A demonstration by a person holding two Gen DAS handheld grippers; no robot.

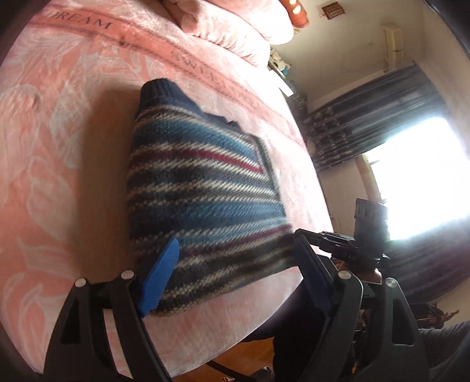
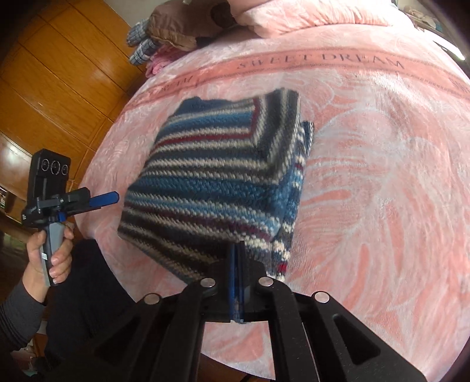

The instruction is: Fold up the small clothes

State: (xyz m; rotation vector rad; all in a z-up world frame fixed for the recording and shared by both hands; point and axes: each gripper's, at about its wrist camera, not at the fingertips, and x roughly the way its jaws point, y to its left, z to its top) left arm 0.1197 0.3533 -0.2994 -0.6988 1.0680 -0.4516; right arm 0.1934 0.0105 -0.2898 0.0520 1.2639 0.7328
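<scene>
A folded knit sweater [image 1: 205, 188] with blue, white, grey and red stripes lies on a pink "SWEET DREAM" blanket [image 1: 58, 147]. My left gripper [image 1: 235, 273] is open, its blue pads [image 1: 160, 279] on either side of the sweater's near edge without gripping it. In the right wrist view the sweater [image 2: 217, 182] has a folded flap along its right side. My right gripper [image 2: 237, 258] is shut on its near edge, which looks slightly lifted. The left gripper [image 2: 107, 198], held by a hand [image 2: 50, 258], stays just off the sweater's left edge. The right gripper [image 1: 304, 235] meets the sweater's near right corner.
Pink pillows [image 2: 308, 14], a brown garment [image 2: 182, 26] and striped knitwear [image 2: 141, 44] lie at the head of the bed. A wooden wardrobe [image 2: 58, 73] stands beside the bed. Dark curtains [image 1: 367, 117] and a bright window [image 1: 417, 176] lie beyond the bed's edge.
</scene>
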